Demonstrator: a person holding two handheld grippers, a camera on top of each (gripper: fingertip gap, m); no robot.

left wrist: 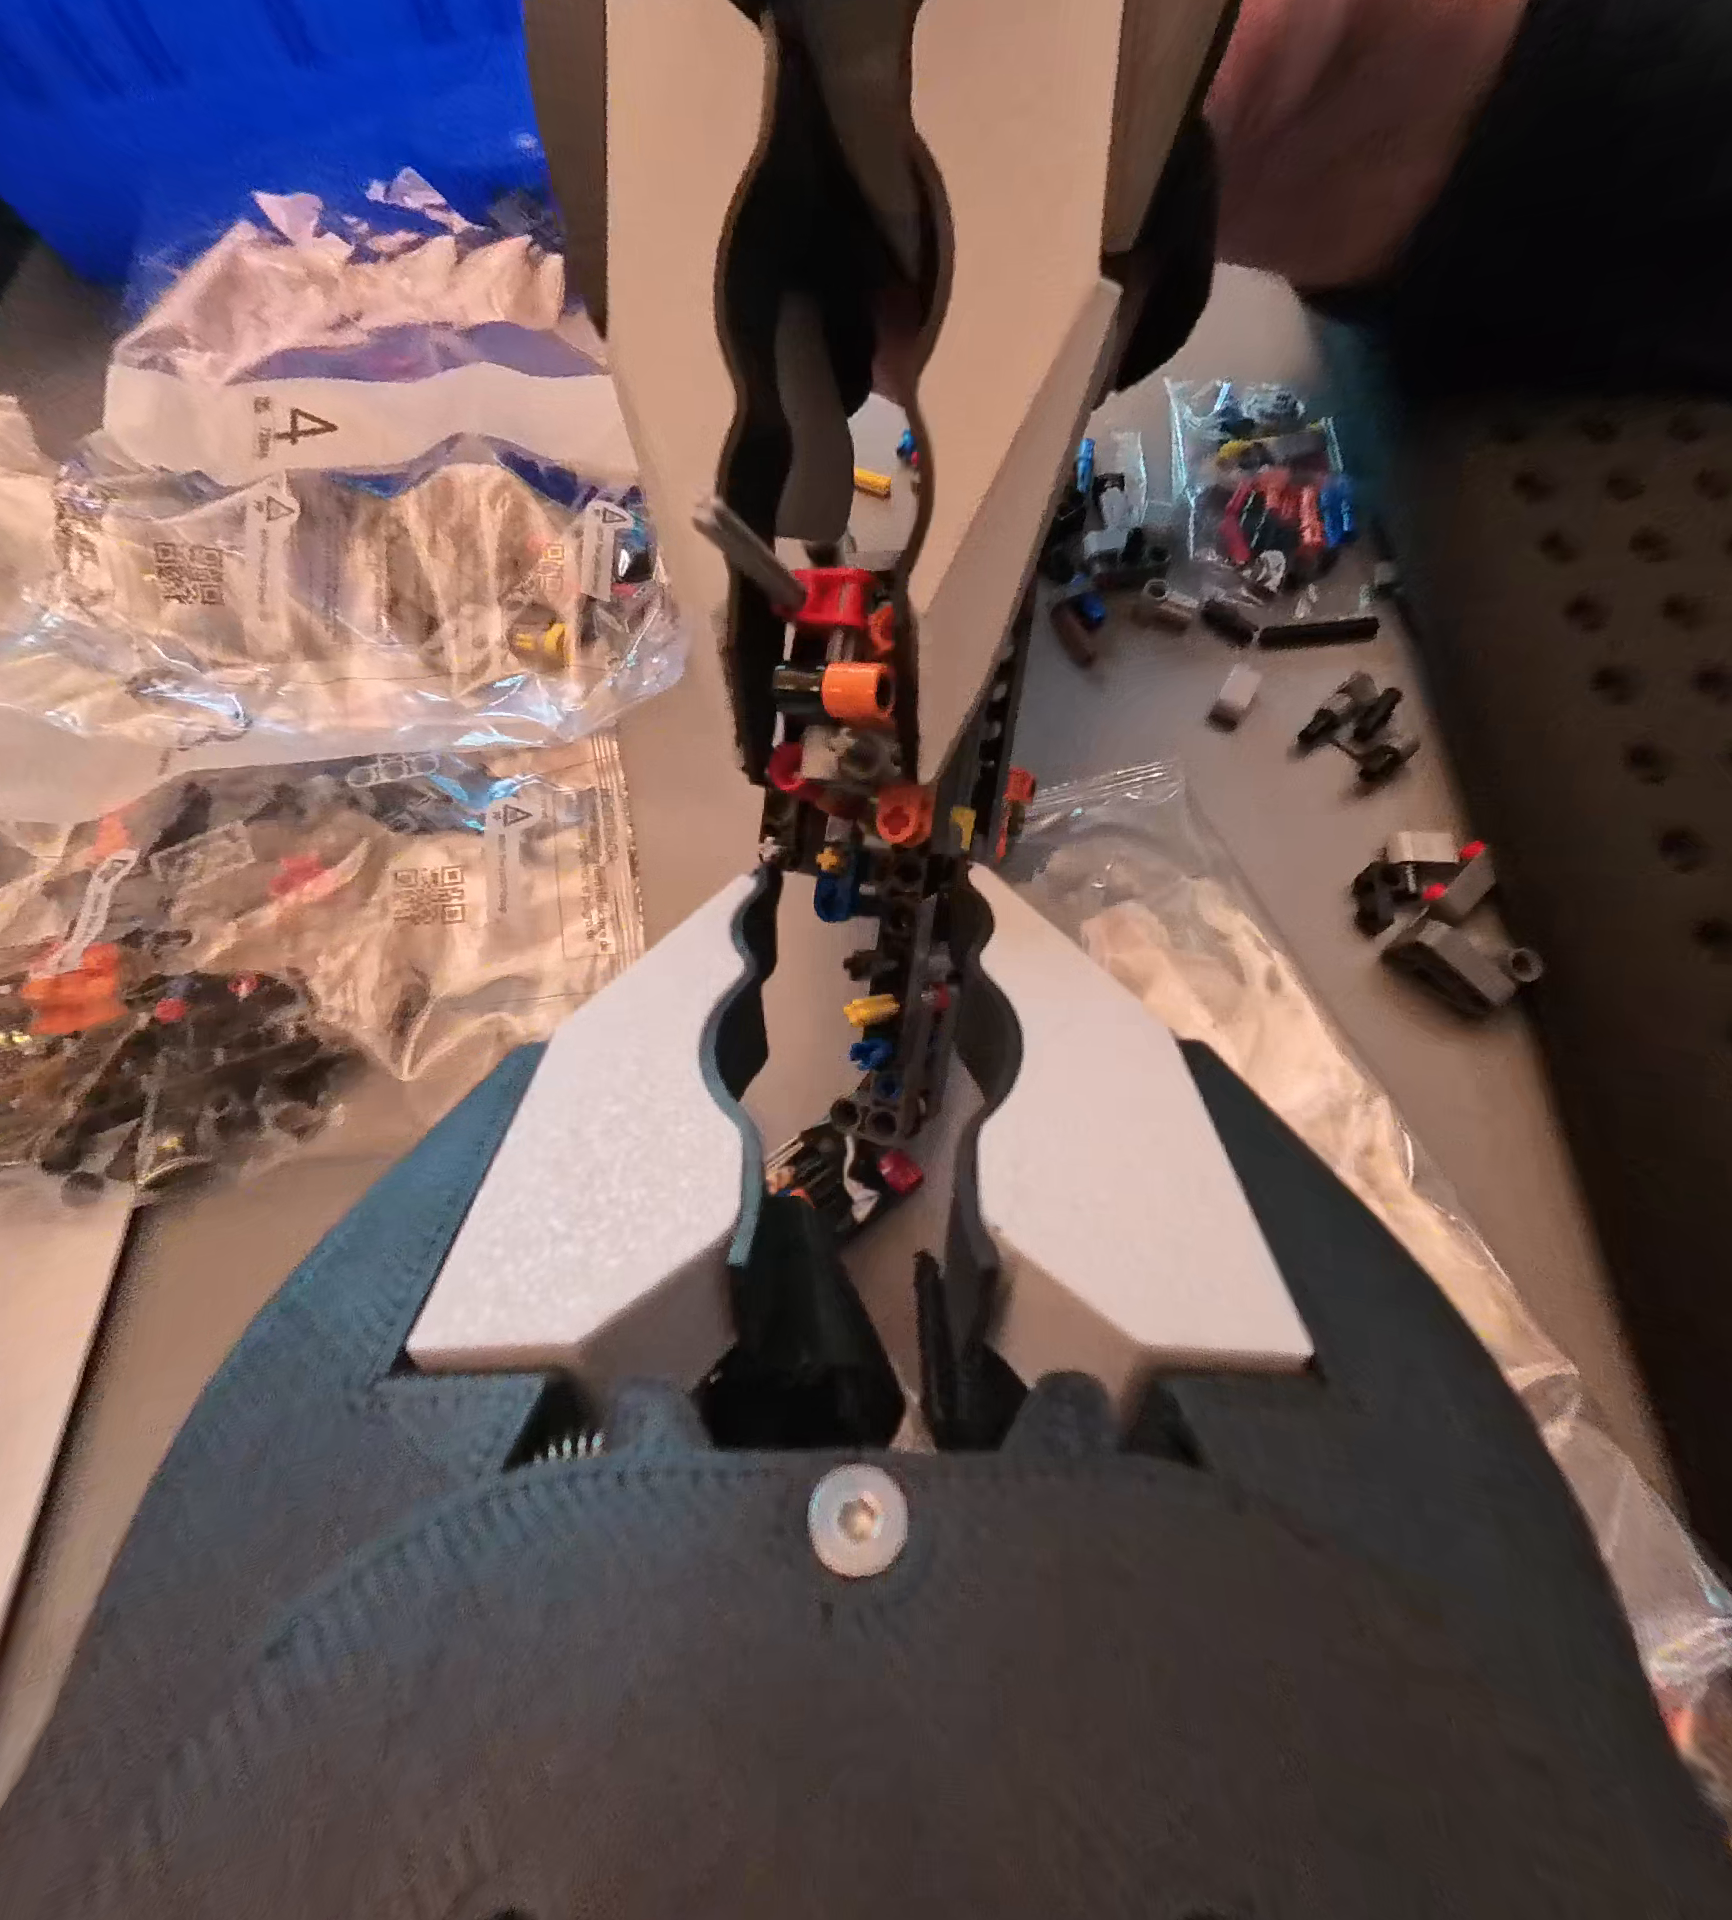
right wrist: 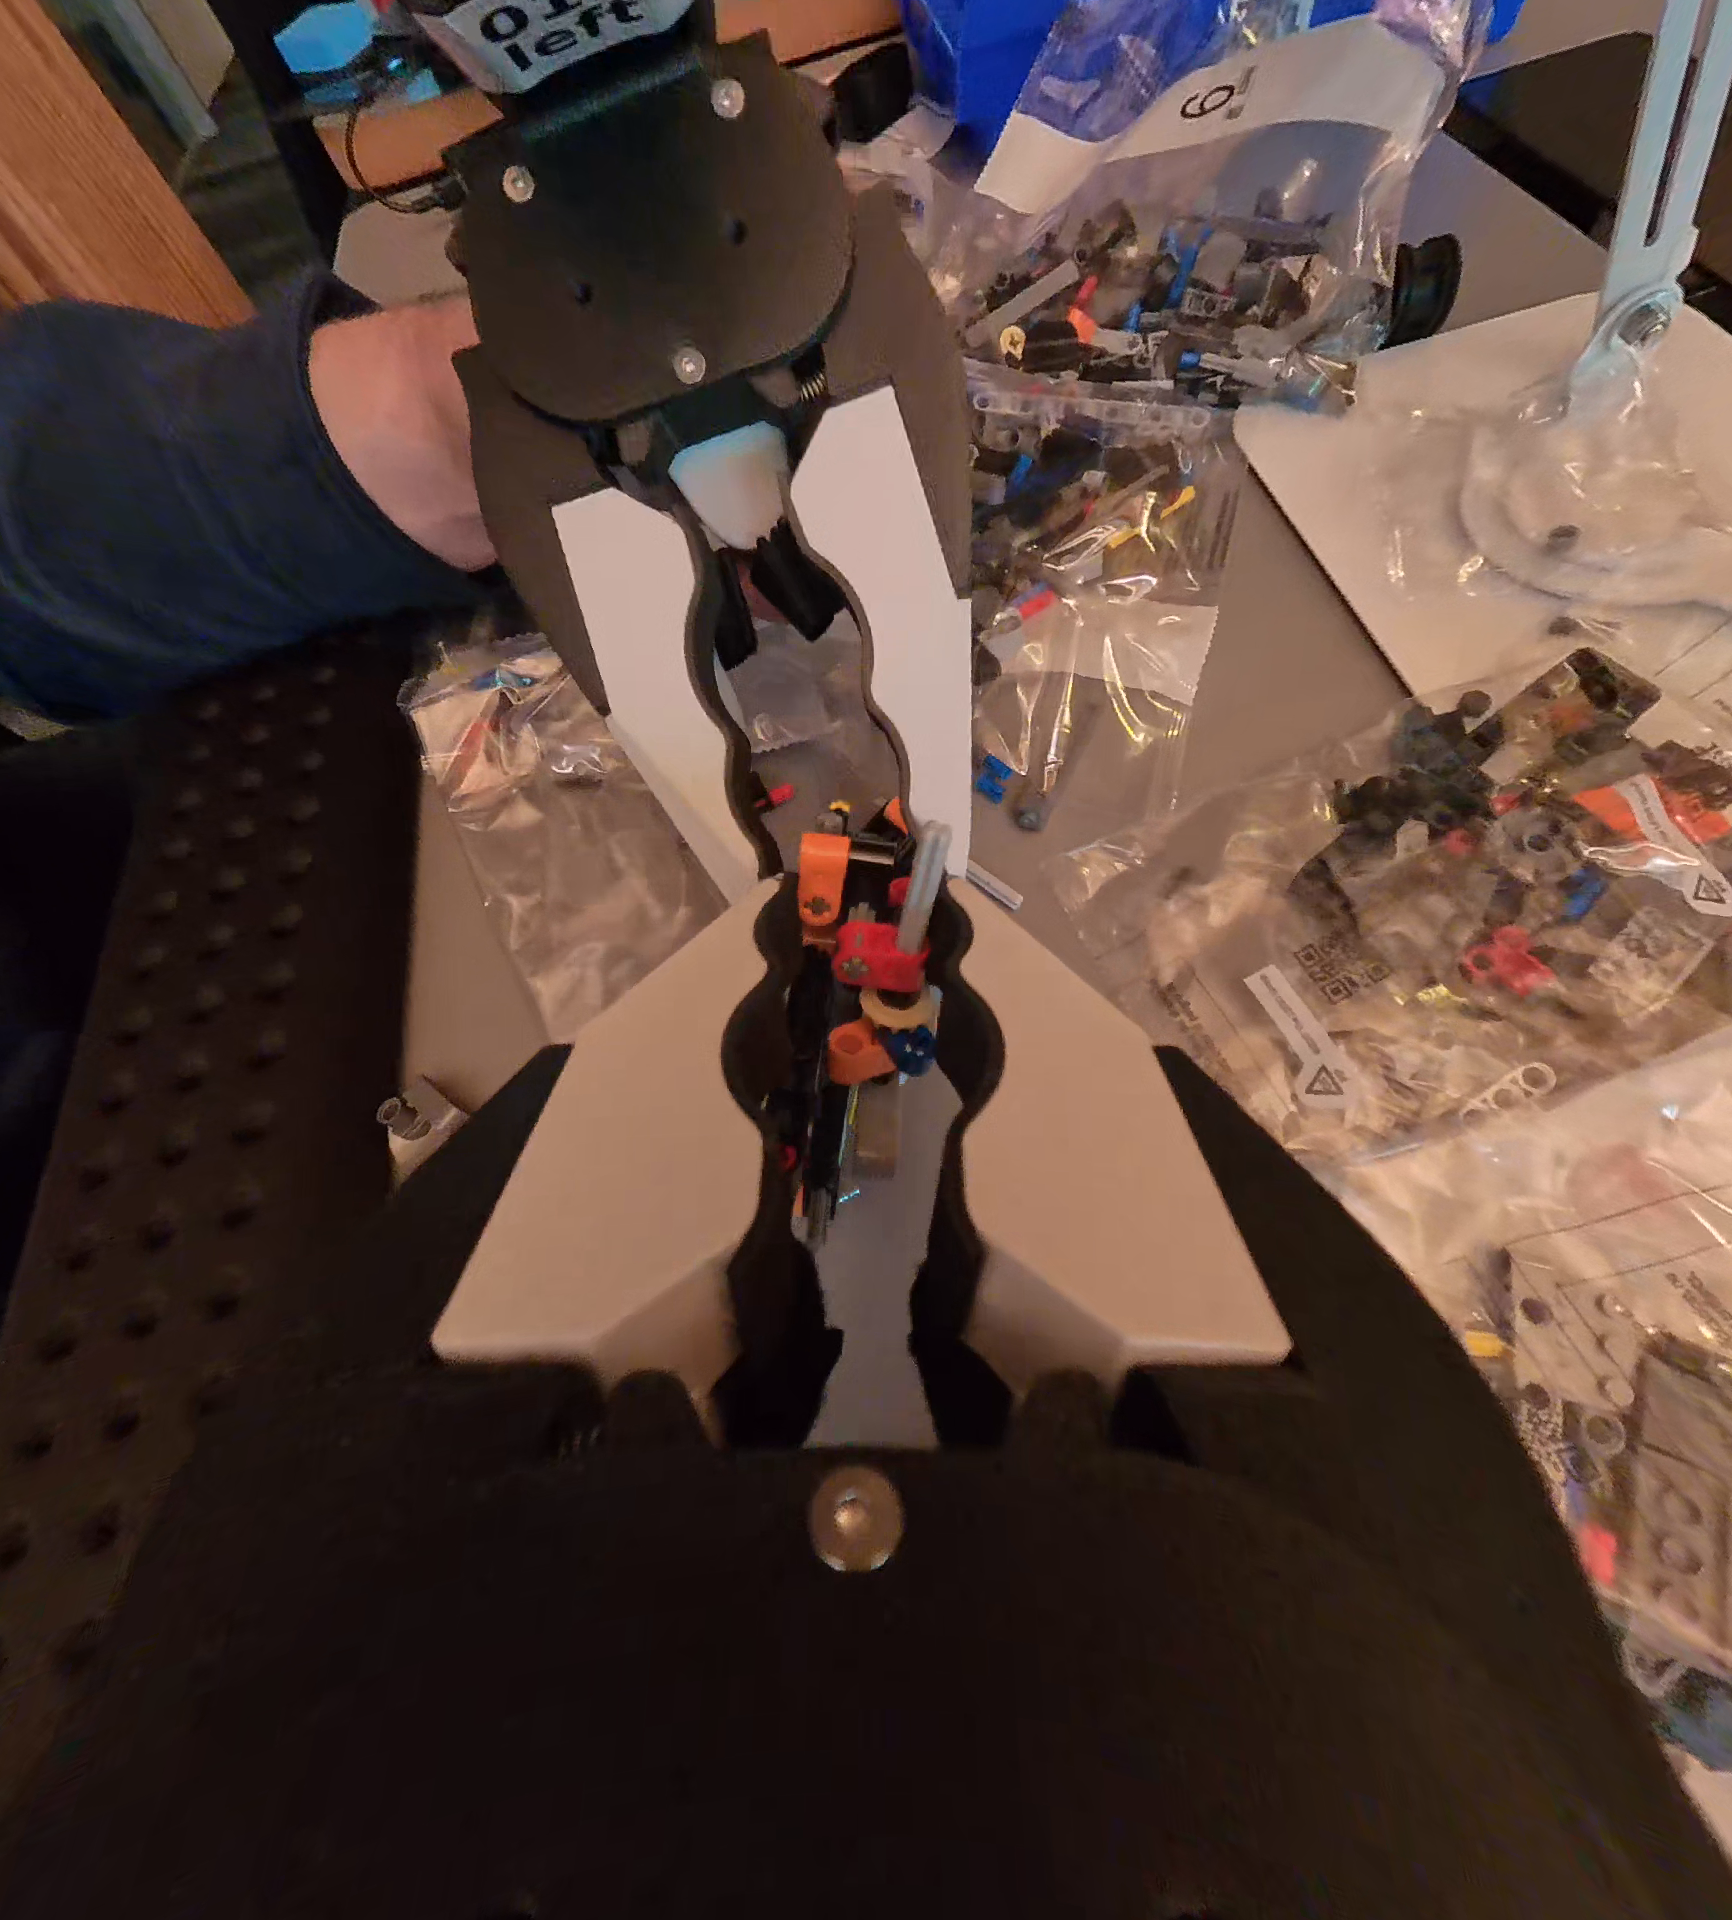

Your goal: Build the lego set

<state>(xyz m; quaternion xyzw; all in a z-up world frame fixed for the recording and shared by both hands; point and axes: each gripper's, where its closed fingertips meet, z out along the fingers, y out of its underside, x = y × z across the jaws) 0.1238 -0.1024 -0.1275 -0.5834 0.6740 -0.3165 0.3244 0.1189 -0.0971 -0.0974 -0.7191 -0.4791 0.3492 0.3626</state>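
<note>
A long, narrow lego assembly [left wrist: 893, 935] of black beams with orange, red, blue and yellow pins is held in the air between both grippers. My left gripper [left wrist: 867, 894] is shut on its near end. My right gripper [left wrist: 841, 769] reaches in from above and is shut on the far end with the red and orange connectors. A grey axle [left wrist: 748, 551] sticks out of the red connector. In the right wrist view, my right gripper [right wrist: 867, 888] clasps the assembly [right wrist: 862, 997]. The left gripper [right wrist: 841, 847] meets it tip to tip, and the grey axle [right wrist: 919, 883] stands up.
Sealed bags of parts [left wrist: 322, 582] lie on the left. Loose pieces [left wrist: 1257, 623] and a small grey sub-assembly [left wrist: 1444, 914] lie on the table at the right, by a black perforated board [left wrist: 1672, 727]. More bags [right wrist: 1464, 883], a metal stand [right wrist: 1651, 208] and a sleeve [right wrist: 114, 499] show.
</note>
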